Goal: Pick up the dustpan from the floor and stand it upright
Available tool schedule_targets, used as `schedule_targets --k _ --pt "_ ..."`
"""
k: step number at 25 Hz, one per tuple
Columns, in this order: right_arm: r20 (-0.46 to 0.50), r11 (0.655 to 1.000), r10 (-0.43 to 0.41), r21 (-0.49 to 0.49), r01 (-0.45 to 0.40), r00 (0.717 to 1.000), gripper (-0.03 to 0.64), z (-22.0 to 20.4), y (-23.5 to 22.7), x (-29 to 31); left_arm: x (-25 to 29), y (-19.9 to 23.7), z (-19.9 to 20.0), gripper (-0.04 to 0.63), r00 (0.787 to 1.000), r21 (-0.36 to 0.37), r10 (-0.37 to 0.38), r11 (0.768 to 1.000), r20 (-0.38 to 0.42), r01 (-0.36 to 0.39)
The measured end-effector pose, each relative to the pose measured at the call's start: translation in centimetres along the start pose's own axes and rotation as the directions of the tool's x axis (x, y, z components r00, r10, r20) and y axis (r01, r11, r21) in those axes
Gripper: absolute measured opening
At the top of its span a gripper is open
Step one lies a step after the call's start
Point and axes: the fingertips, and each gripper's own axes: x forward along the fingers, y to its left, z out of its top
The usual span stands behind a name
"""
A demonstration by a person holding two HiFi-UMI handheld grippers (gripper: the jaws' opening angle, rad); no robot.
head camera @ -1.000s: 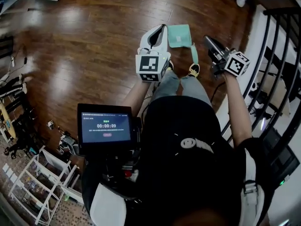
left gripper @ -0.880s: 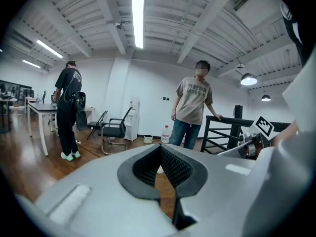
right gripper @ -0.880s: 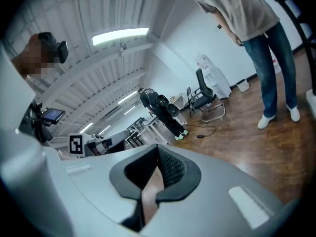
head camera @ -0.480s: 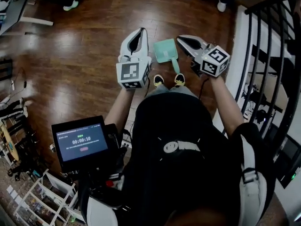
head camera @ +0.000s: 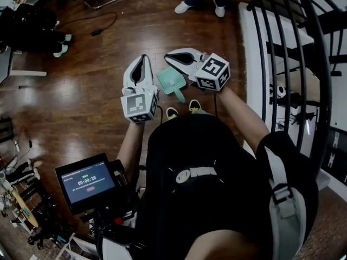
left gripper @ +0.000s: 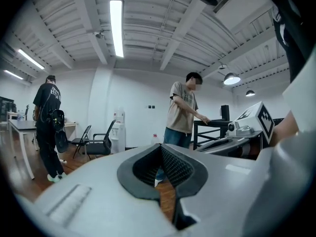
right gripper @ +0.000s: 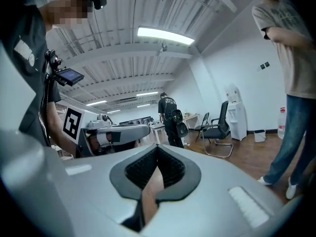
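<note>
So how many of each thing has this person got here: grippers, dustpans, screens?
Grippers: 2, the left gripper and the right gripper
Teal dustpan: 1
Lit screen: 1
Total: 4

The dustpan (head camera: 171,80) lies on the floor (head camera: 92,69), just ahead of the person's shoes (head camera: 172,112). The left gripper (head camera: 142,58) is at its left and the right gripper (head camera: 169,56) at its right. A railing (head camera: 282,64) stands further right.
</note>
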Motion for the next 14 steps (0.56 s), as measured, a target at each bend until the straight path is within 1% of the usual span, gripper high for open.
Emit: schedule_targets --k 4,10,14 --pt "0.019 1.000 -0.016 -0.013 0.016 1.000 0.003 1.3 -0.3 -0.8 0.7 -1.1 1.2 0.020 0.999 0.009 -0.028 1.000 0.021 0.028" --pt "0.024 0.999 -0.035 -0.028 0.036 0.999 0.003 2.4 -0.8 -1.5 1.4 -2.0 2.9 0.020 0.998 0.017 -0.045 0.999 0.035 0.044" --pt "0.031 0.996 -0.082 -0.030 0.083 0.996 0.003 3.2 -2.7 -4.2 3.4 -4.3 3.0 0.020 0.997 -0.001 -0.069 0.998 0.031 0.069"
